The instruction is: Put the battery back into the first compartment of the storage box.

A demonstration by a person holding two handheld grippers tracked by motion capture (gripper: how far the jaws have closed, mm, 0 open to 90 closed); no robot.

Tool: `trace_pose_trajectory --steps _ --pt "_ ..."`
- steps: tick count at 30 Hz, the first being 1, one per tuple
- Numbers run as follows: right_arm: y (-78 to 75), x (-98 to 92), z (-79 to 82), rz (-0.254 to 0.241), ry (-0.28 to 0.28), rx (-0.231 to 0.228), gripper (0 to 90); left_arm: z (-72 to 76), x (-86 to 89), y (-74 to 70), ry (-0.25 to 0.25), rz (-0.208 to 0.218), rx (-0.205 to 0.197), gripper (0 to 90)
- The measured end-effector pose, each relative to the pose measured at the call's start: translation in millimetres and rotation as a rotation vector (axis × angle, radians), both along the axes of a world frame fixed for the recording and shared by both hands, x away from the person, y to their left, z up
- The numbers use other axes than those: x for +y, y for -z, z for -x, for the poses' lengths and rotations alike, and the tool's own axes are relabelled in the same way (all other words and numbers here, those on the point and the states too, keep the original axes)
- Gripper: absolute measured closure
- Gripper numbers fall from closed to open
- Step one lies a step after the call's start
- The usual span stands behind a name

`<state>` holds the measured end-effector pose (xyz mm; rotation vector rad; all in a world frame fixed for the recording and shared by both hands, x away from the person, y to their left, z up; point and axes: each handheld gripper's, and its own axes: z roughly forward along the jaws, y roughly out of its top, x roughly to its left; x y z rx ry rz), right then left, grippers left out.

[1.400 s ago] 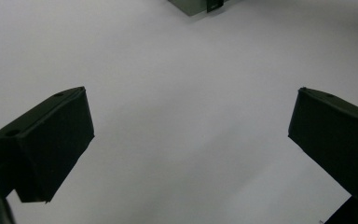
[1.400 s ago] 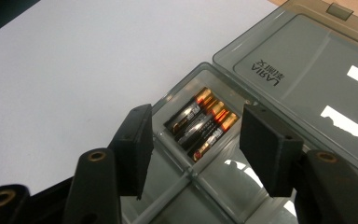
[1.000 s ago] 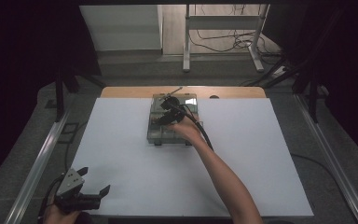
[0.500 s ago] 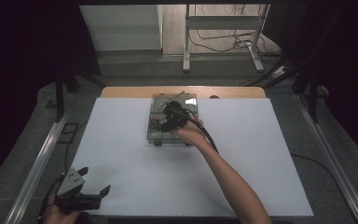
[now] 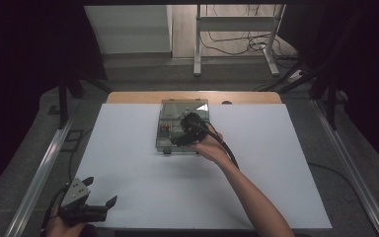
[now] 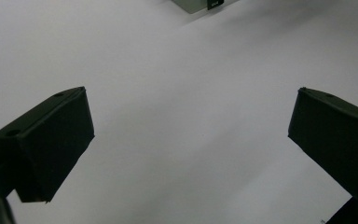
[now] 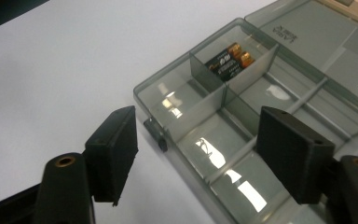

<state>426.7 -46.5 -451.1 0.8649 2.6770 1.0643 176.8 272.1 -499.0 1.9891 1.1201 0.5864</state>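
White sheeting covers the table [image 5: 143,192], and at its far middle sits my work piece, the grey translucent compartment box [image 5: 177,129] with its lid [image 7: 335,42] folded back flat on the far side. Inside it, two batteries [image 7: 228,59] lie side by side in a far compartment, their long axes running from the near left to the far right in the right gripper view, gold ends pointing away; the compartments nearer my jaws look empty, showing only glare. My right gripper [image 7: 196,154] hovers over the box's near edge, and the batteries lie ahead of and beyond its fingertips [image 7: 116,140], one divider wall away, not between them. Its jaws have just been opening and stand apart with nothing pressed between the pads; the box's dark latch [image 7: 157,135] sits just inside the left one. Seen from above, this right gripper [image 5: 185,132] is over the box, so it is plainly the nearer of the two. My left gripper [image 5: 98,197] rests at the near left corner of the sheet, well apart from the box, jaws spread wide over bare white surface, holding nothing.
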Motion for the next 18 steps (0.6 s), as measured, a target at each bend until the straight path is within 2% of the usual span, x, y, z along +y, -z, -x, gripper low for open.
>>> trace_pose_trajectory --steps 3,9,15,18 --pt "0.8 -5.9 4.2 0.005 0.004 0.001 25.9 0.0 -0.3 0.0 0.000 -0.002 0.000 0.8" --pt "6.3 -16.3 10.9 0.007 0.016 0.036 19.1 -0.2 -0.7 0.0 0.000 -0.006 0.003 0.9" --pt "14.2 -23.9 16.4 0.018 0.005 0.044 12.8 -0.3 -0.8 0.0 -0.001 -0.006 0.003 0.9" --pt "17.4 -25.4 18.7 0.040 0.000 0.051 9.5 -0.3 -0.9 0.0 0.000 -0.007 0.004 0.9"
